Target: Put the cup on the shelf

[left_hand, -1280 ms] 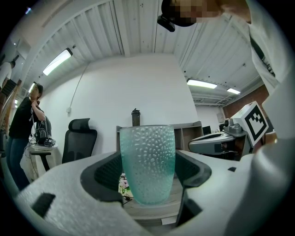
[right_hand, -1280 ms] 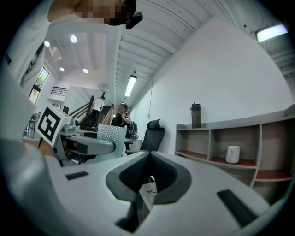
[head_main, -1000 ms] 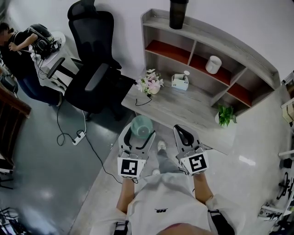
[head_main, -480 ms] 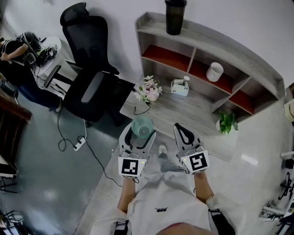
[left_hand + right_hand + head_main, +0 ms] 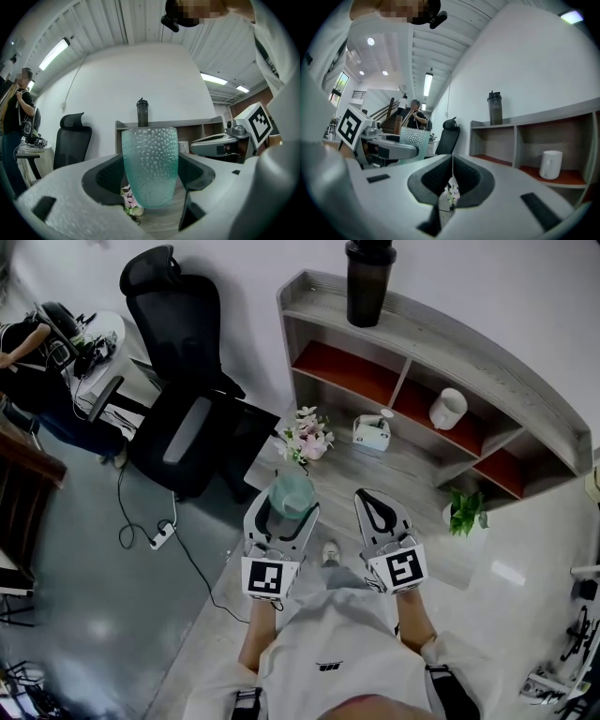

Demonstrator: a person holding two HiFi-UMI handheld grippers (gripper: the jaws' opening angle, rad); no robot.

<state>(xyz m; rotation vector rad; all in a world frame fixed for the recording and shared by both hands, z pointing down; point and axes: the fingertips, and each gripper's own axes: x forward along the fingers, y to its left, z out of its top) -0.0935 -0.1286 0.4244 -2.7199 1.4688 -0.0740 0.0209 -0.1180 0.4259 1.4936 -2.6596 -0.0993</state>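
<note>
A dimpled teal cup [image 5: 150, 166] stands upright between the jaws of my left gripper [image 5: 284, 505], which is shut on it; in the head view the cup [image 5: 291, 494] hangs over the near left corner of the desk. My right gripper [image 5: 377, 507] is beside it on the right, shut with nothing in it, its tips [image 5: 451, 157] touching. Ahead stands the grey shelf [image 5: 441, 343] with red-floored compartments. A black bottle [image 5: 366, 282] is on top of it and a white jar [image 5: 448, 409] sits in the middle compartment.
On the desk [image 5: 394, 474] are a small flower pot [image 5: 309, 439], a white and teal box [image 5: 372, 431], a green plant [image 5: 466, 510] and a black cable. A black office chair [image 5: 183, 381] stands to the left. A person [image 5: 28, 362] is at far left.
The view has drawn slightly closer to the desk and shelf. Both grippers keep their pose, the left still holding the cup.
</note>
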